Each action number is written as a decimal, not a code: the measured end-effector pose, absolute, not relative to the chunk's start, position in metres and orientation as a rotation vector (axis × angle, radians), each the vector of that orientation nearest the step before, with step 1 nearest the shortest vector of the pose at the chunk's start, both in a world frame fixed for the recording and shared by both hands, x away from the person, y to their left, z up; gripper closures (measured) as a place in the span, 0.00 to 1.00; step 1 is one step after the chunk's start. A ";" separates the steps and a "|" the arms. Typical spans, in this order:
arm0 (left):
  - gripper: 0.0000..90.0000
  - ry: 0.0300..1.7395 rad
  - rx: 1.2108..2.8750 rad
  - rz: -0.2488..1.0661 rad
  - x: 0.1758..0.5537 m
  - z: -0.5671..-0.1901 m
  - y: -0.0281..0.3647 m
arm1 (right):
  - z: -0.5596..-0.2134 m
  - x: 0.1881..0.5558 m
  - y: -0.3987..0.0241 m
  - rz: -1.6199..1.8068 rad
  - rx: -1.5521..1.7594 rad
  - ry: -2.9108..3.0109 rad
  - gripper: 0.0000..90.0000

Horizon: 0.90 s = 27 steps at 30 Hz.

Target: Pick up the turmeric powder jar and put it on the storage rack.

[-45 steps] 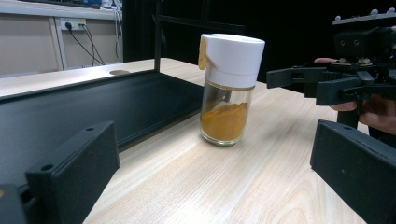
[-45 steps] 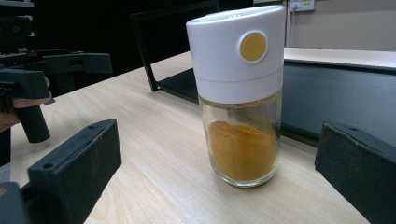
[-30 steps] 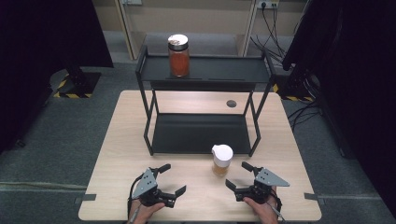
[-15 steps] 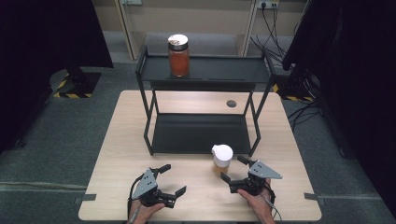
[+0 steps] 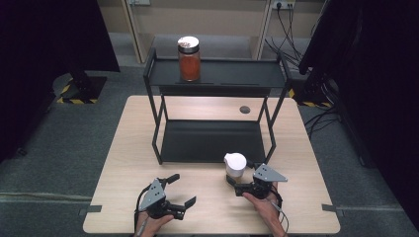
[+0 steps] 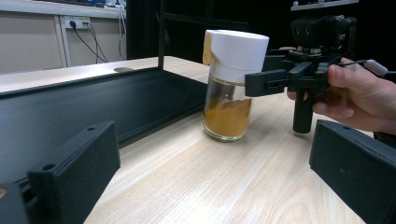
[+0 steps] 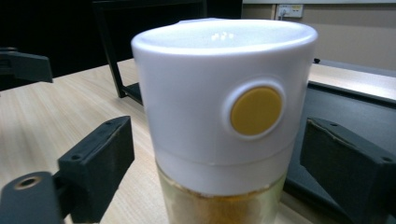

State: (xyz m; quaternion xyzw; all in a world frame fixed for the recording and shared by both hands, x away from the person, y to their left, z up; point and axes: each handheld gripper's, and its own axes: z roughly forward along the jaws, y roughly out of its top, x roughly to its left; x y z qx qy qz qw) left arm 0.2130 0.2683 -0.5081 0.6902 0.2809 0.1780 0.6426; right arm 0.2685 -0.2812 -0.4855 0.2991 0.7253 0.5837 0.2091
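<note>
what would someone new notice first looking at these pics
Probably the white-capped jar of yellow powder at the table's near edge, just in front of the black two-tier shelf, with the right gripper around it; its jaws have just been closing, though gaps still show beside the cap. Next, the orange-filled jar alone on the top tier, and the left gripper open over bare wood.

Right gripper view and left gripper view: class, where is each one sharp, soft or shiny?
Right gripper view: the white-capped spice jar fills the near field, slightly soft, with small highlights on its cap; the shelf rack behind blurs. Left gripper view: jar and right gripper fairly sharp, its own jaws soft.
</note>
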 end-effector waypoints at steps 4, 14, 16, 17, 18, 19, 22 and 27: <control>0.01 0.639 1.578 0.405 0.213 -0.508 0.268 | -0.485 0.271 -0.278 1.604 0.822 2.023 0.21; 0.01 0.643 1.575 0.407 0.212 -0.508 0.268 | -0.482 0.272 -0.272 1.558 0.818 2.045 0.34; 0.01 0.643 1.575 0.410 0.212 -0.508 0.268 | -0.480 0.271 -0.271 1.551 0.819 2.046 0.34; 0.01 0.643 1.574 0.410 0.212 -0.508 0.268 | -0.479 0.270 -0.271 1.547 0.814 2.048 0.34; 0.01 0.643 1.575 0.410 0.212 -0.508 0.268 | -0.479 0.270 -0.270 1.543 0.814 2.048 0.34; 0.01 0.643 1.575 0.409 0.212 -0.508 0.268 | -0.478 0.269 -0.270 1.539 0.810 2.044 0.34; 0.01 0.643 1.574 0.410 0.212 -0.508 0.268 | -0.476 0.266 -0.271 1.545 0.803 2.020 0.34; 0.02 0.643 1.571 0.412 0.211 -0.509 0.268 | -0.466 0.262 -0.276 1.580 0.804 1.987 0.34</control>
